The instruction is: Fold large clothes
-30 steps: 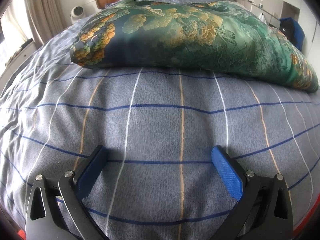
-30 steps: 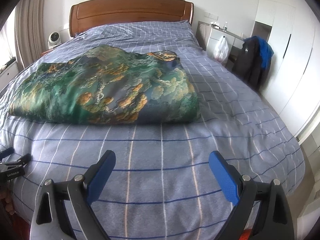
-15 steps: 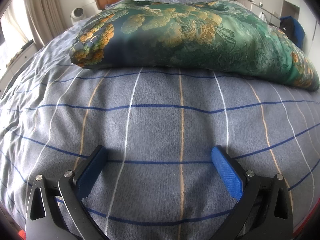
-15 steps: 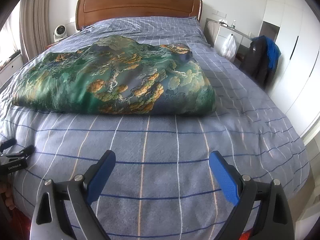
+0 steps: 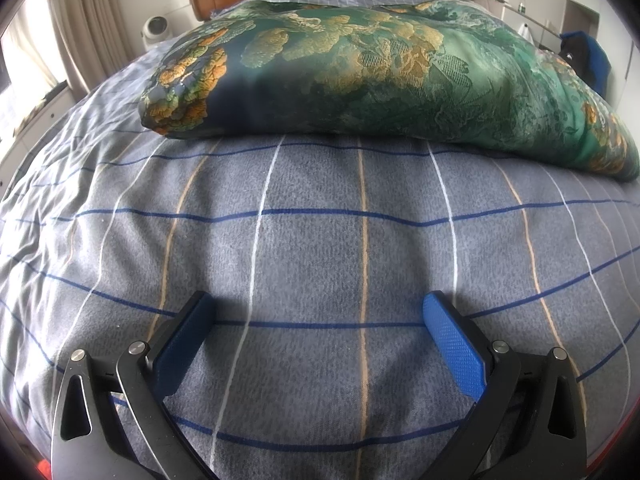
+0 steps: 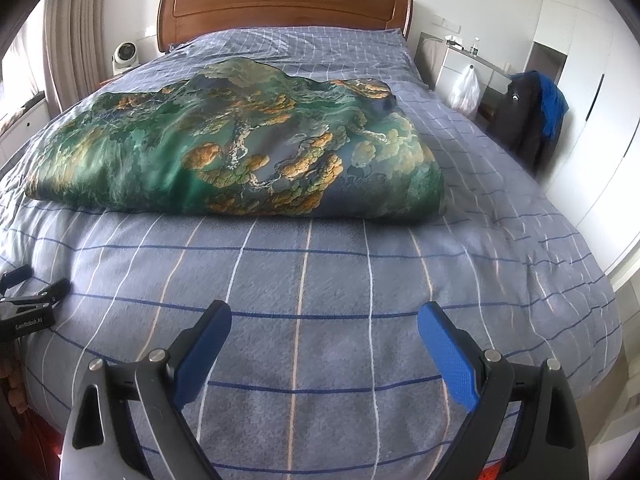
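The green and gold patterned cloth (image 6: 240, 148) lies folded in a thick, wide bundle across the middle of the bed (image 6: 320, 280). It rests on the grey-blue bedspread (image 5: 320, 240), which has a grid of dark blue, white and orange lines. Its near folded edge runs from side to side, and the bare bedspread lies between this edge and both tongs.

The left tongs (image 5: 318, 320) are wide open and hold nothing. Their two blue pads (image 5: 452, 344) stand well apart, low over the bedspread, and point toward the left end of the cloth. The cloth (image 5: 380, 72) fills the upper part of this view. I cannot tell if the pads touch the bedspread.

The right tongs (image 6: 324, 332) are also wide open and empty. They are higher above the foot part of the bed and look along it toward the wooden headboard (image 6: 284, 4). In this view the left tongs (image 6: 28, 292) show at the left edge, close to the bedspread.

A small white fan (image 6: 124, 56) stands to the left of the headboard. On the right of the bed there is a white bedside cabinet (image 6: 460, 64) with a white plastic bag (image 6: 466, 92) hanging on it. Near it hangs a black and blue jacket (image 6: 532, 116), and behind it stands a white wardrobe (image 6: 592, 80). A curtain (image 5: 84, 24) hangs at the left side of the room.
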